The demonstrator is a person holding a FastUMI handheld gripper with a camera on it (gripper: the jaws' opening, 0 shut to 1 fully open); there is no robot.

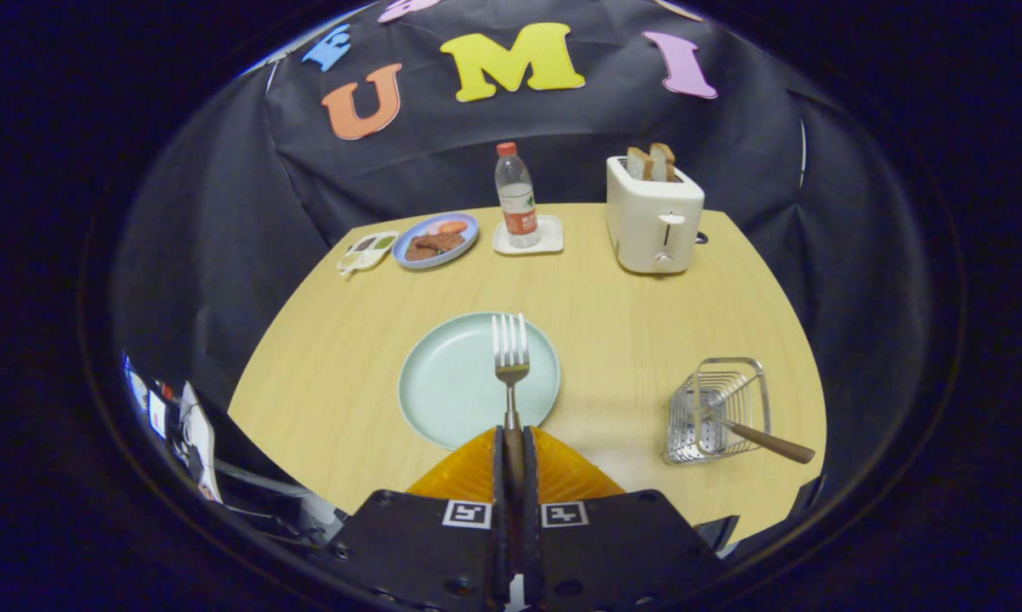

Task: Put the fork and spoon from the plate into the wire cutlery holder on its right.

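A: Gripper view first. What have the tongs (512, 450) got?

B: They're closed narrow on the fork (510, 361), both fingers pressing its handle near the end. The tines point away, over the pale green plate (443, 391) at the centre of the frame, just ahead of the fingers.

A: How will it handle?

B: My guess: stiff metal, light, and smooth enough to slip or swivel if the grip is loose. Held this far back on the handle, the tine end could droop. Taking it closer to the middle would likely steady it, though the far-end hold leaves the tines free to go into the holder first.

A: And the holder?

B: The wire cutlery holder (717, 410) sits at the lower right of the frame on the table (613, 306), well apart from the plate. A brown-handled utensil (766, 440) already leans out of it; I take it for the spoon, but its head is hidden in the wire.

A: Counts?

B: One fork, one green plate, one holder, one utensil inside it. Further back: one toaster (654, 223) with two slices of bread (651, 161), one bottle (517, 197) on a white coaster (548, 240), one blue plate of food (436, 240), one small tray (366, 251)
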